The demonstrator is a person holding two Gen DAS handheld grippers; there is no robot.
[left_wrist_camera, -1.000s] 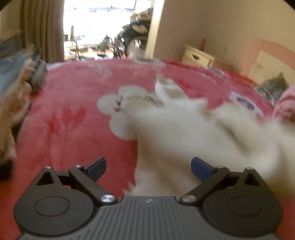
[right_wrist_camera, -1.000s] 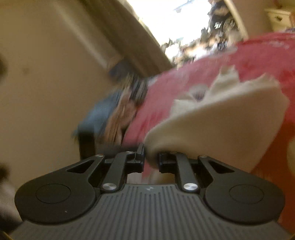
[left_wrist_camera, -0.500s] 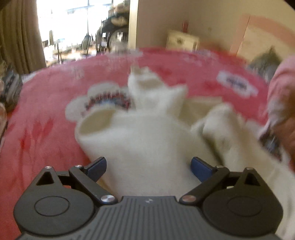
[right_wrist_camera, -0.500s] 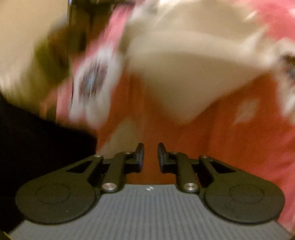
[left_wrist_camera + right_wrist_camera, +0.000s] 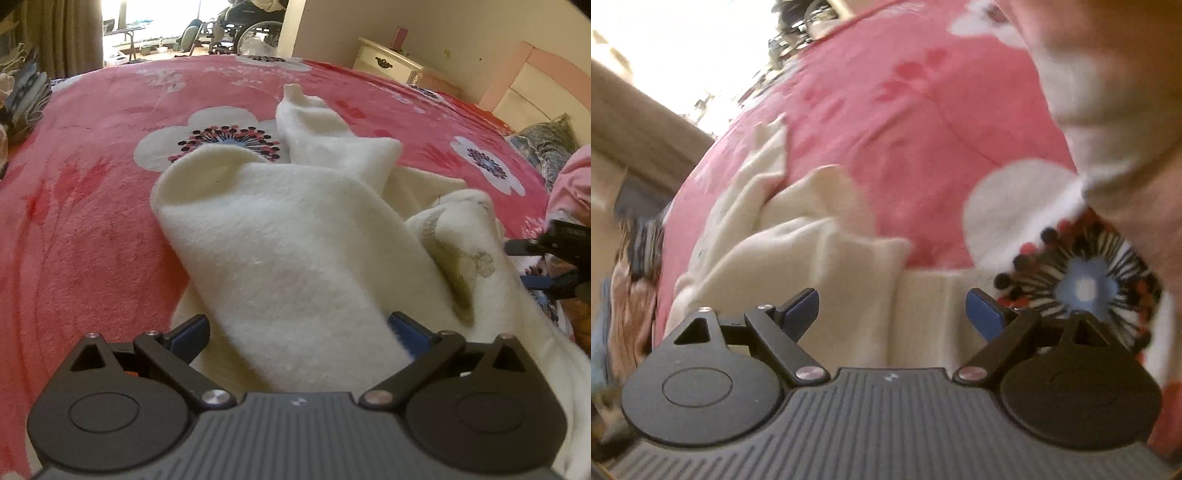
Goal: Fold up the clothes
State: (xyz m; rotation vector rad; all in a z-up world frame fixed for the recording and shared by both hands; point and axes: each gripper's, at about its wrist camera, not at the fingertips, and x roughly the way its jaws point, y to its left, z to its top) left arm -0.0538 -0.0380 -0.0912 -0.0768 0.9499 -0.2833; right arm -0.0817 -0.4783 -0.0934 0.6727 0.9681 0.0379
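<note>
- Cream fleece garment [image 5: 295,236] lies rumpled on the pink flowered blanket [image 5: 92,229], one rounded flap doubled over, a narrow end poking up farther back.
- It looks soft, thick and light, I'd judge: limp, grippy nap, nothing fragile, but it will sag and bunch if taken by a single layer. Best hold is an edge or corner, pinching through the hem.
- Left gripper [image 5: 299,332]: jaws spread wide, the folded flap running down between the blue pads, nothing pinched.
- Right gripper [image 5: 892,308]: jaws also wide apart, a cream edge lying between and just ahead of them, gripping nothing; the view is blurred.
- In the left view the right gripper sits at the garment's right side, near a grey-patterned patch [image 5: 458,258].
- Farther out: a clothes pile [image 5: 22,96] at the bed's left edge, a white nightstand [image 5: 388,66] beyond.
</note>
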